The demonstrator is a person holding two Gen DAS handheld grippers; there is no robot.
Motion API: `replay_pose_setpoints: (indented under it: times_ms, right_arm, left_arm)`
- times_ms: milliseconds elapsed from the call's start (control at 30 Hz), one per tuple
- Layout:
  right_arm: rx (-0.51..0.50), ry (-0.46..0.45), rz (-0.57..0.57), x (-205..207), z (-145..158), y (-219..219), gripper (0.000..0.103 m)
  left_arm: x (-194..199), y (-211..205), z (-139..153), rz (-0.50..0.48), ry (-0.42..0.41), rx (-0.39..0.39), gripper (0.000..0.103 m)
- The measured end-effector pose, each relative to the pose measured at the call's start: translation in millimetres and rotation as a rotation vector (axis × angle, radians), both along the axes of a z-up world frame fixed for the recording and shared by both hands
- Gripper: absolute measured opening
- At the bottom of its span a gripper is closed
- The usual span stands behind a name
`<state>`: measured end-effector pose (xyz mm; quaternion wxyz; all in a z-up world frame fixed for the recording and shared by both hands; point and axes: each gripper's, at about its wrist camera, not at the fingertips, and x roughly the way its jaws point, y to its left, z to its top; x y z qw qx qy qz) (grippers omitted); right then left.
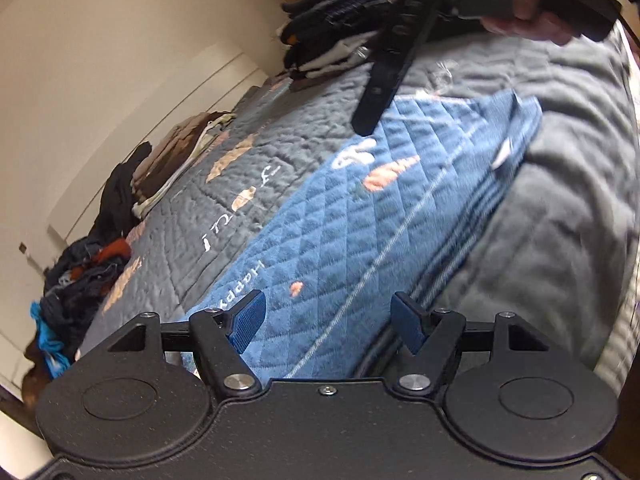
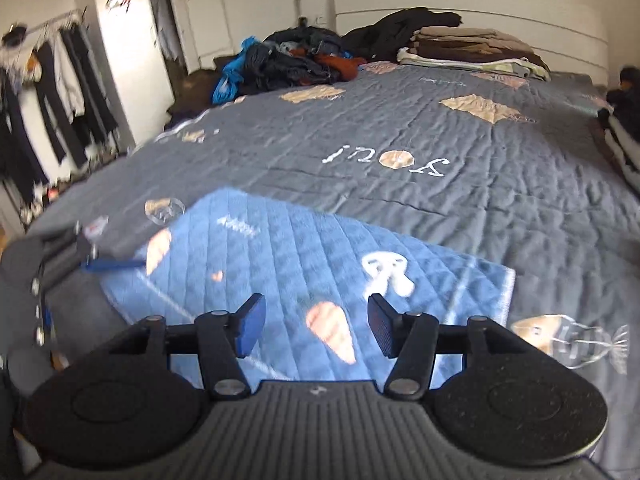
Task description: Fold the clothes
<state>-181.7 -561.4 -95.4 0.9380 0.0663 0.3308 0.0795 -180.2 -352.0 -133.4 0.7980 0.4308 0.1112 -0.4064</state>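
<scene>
Left wrist view: the left gripper (image 1: 326, 320) hangs over a folded blue quilted cloth (image 1: 360, 232) with its blue pads (image 1: 248, 322) spread apart and nothing between them. The cloth, printed with peach shapes and the word "Happy", lies flat on the grey quilted bedspread (image 1: 256, 152), near the edge of the bed closest to both cameras. To one side of it a rumpled plain grey blanket (image 1: 560, 216) covers the rest of the bed. The right gripper (image 1: 380, 92) reaches in from the top of the frame, held by a hand (image 1: 528, 12); one black finger points down toward the far edge of the cloth, though contact cannot be told.

Right wrist view: the right gripper (image 2: 316, 326) hovers above the same blue quilted cloth (image 2: 288, 256), jaws open and empty. The left gripper (image 2: 112, 264) appears blurred at the cloth's left edge. Across the bedspread (image 2: 460, 184), along the headboard edge, lie a heap of unfolded dark, orange and blue clothes (image 2: 288, 60), a black garment (image 2: 400, 24) and a stack of folded brown and beige items (image 2: 472, 50). A second folded pile (image 2: 624, 128) sits at the right edge of the bed. Beyond the left edge, dark garments hang on a clothes rail (image 2: 48, 80). Nothing stands between either gripper and the cloth.
</scene>
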Motion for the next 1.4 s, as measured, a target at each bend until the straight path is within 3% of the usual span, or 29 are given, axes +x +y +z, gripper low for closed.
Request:
replay_pose_setpoints:
  times_ms: [333,600,767,900,1100,1267,1400]
  right_arm:
    - [-0.092,0.122,-0.018,-13.4,-25.9,-11.4,0.056]
    - [-0.383,0.136,0.125,-45.6,0.6,-18.9,0.056]
    - [-0.637,0.179,0.295,-59.8,-0.5,-3.8,0.056]
    - [-0.746,0.165,0.358,-63.4,-6.1,8.6,0.056]
    - [-0.804,0.160,0.430,-68.5,-9.2,22.6,0.056]
    - [-0.645,0.100,0.321,-56.0,3.9,20.4,0.056]
    - [-0.656,0.106,0.329,-55.3,-4.4,27.0,0.056]
  left_arm:
    - [-4.9,3.2,-1.2,-0.053,-0.014,0.053,0.069]
    - [8.0,0.5,0.3,-0.017,0.044,0.060,0.069]
    - [7.1,-0.1,-0.2,-0.019,0.036,0.071,0.070]
    - [5.9,1.2,4.3,-0.024,0.038,0.062,0.070]
    - [-4.0,-0.5,10.6,-0.057,0.031,0.022,0.070]
    - [-23.9,-14.2,5.6,-0.120,-0.027,-0.006,0.070]
    - [-28.6,-24.9,1.5,-0.134,-0.051,-0.026,0.070]
